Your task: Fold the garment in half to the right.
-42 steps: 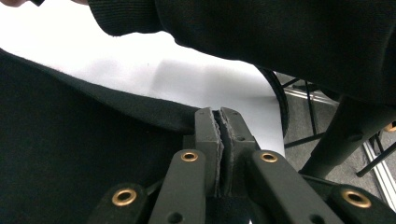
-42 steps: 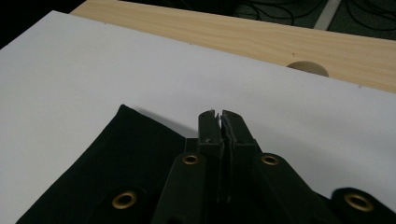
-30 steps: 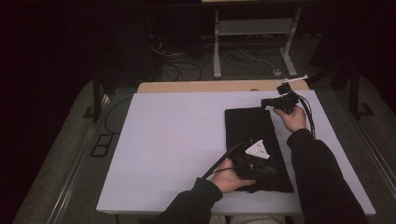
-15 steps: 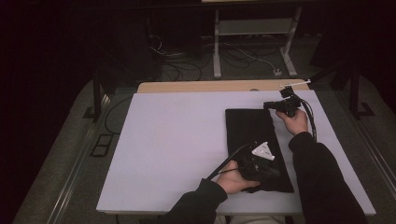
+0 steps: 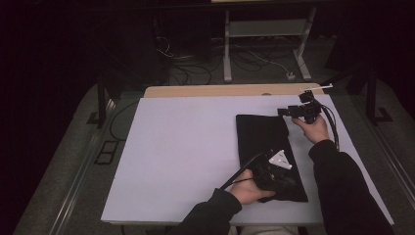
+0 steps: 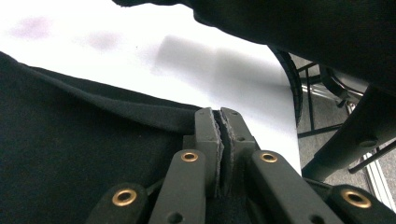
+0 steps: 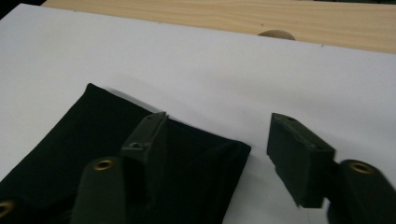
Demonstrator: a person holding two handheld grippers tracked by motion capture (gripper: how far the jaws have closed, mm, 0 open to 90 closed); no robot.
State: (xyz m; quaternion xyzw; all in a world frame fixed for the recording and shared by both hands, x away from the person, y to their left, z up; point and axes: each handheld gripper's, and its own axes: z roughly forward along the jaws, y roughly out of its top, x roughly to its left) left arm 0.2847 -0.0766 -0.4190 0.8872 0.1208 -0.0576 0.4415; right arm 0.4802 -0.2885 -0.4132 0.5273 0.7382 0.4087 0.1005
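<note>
**Now: two grippers at opposite ends of a black cloth**

Centrally, we see a black cloth (image 5: pixel 266 152) lying flat on the white surface (image 5: pixel 186 152), toward its right half, with its long axis running away from the person. Our left gripper (image 5: pixel 286 183) sits at the near end of the cloth; in the left gripper view its fingers (image 6: pixel 208 135) are pressed together on a raised edge of the fabric, with the white surface beyond. Our right gripper (image 5: pixel 286 111) is held at the far right corner of the cloth. In the right gripper view its fingers (image 7: pixel 299 154) stand wide apart: one lies over the cloth (image 7: pixel 116 154), the other over bare white surface just beside the cloth's corner. A strip of bare wood (image 7: pixel 233 16) borders the far edge of the surface.
</note>
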